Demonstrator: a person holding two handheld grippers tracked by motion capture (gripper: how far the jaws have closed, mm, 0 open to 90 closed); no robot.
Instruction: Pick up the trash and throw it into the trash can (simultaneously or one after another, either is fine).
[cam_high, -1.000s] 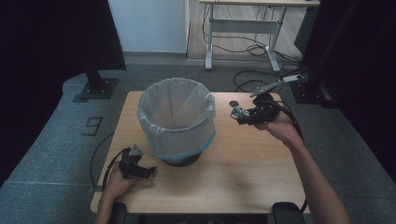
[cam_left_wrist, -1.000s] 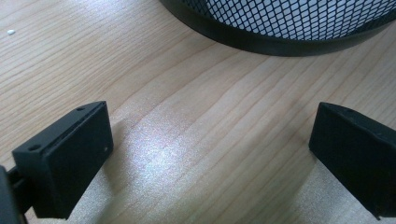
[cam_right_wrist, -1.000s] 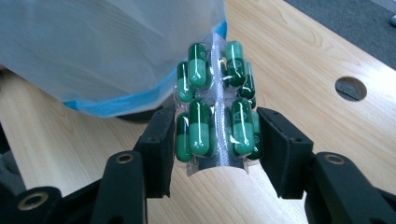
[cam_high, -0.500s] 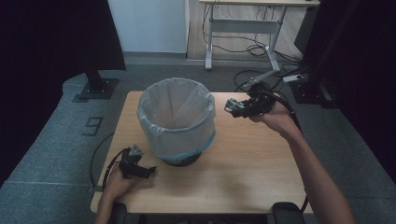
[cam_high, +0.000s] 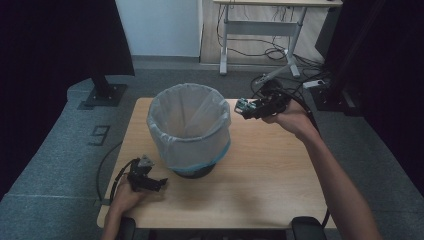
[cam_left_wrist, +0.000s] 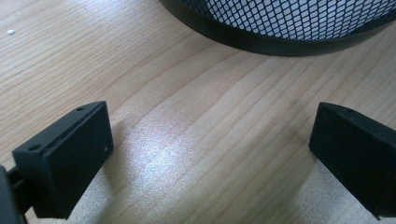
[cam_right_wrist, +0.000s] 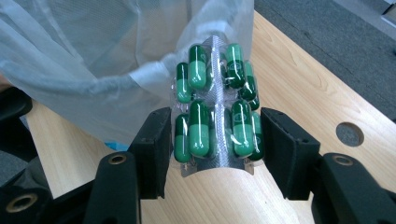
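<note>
Green capsules in a silver blister pack (cam_right_wrist: 215, 112) sit clamped between the jaws of the right claw (cam_high: 248, 107), raised just beside the rim of the lined mesh bin (cam_high: 189, 131) (its bag is translucent). Near the bin's base, the left claw (cam_high: 150, 178) rests on the desk (cam_high: 270, 190), jaws wide apart.
</note>
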